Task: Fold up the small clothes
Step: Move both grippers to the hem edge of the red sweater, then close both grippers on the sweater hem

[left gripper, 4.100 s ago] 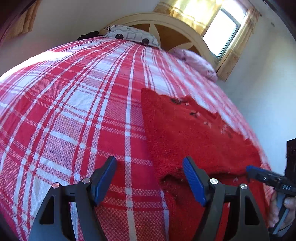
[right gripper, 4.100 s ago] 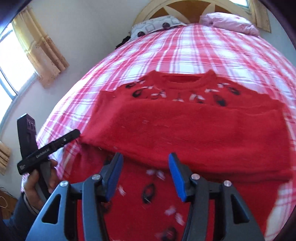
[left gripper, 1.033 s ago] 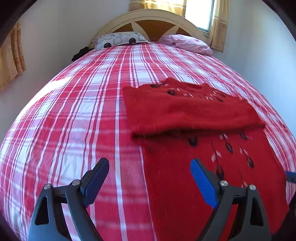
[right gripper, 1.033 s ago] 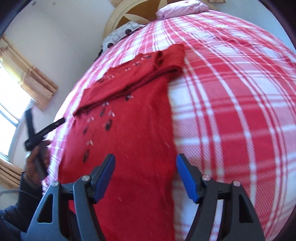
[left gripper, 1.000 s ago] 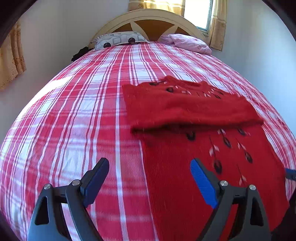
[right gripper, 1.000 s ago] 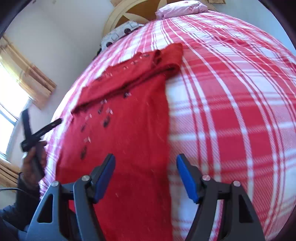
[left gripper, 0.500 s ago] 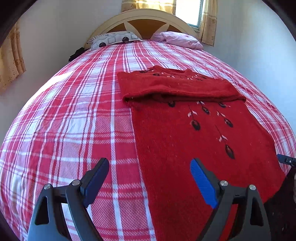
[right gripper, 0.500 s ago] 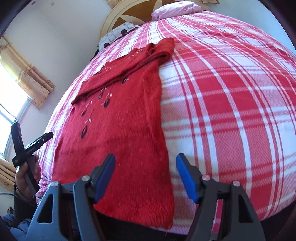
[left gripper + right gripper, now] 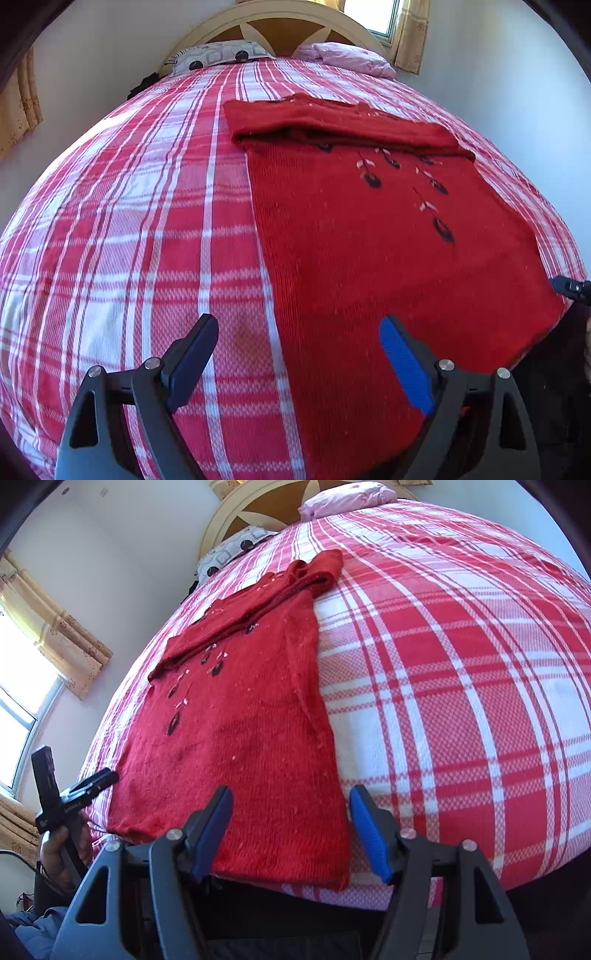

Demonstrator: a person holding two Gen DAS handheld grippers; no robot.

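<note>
Closing slowly around the sweater's [image 9: 236,738] near right hem corner, the right tool [image 9: 291,830] is not yet pinching it, while the left tool [image 9: 299,363] hangs wide open over the near left edge. Both have pulled back from the sleeves folded across the chest on the bed [image 9: 461,672], so the bottom-up fold looks next.

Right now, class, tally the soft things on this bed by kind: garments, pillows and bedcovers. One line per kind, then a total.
Red sweater: 1
Pillows: 2, the grey patterned pillow and the pink pillow
Red and white plaid bedcover: 1
Total: 4
</note>
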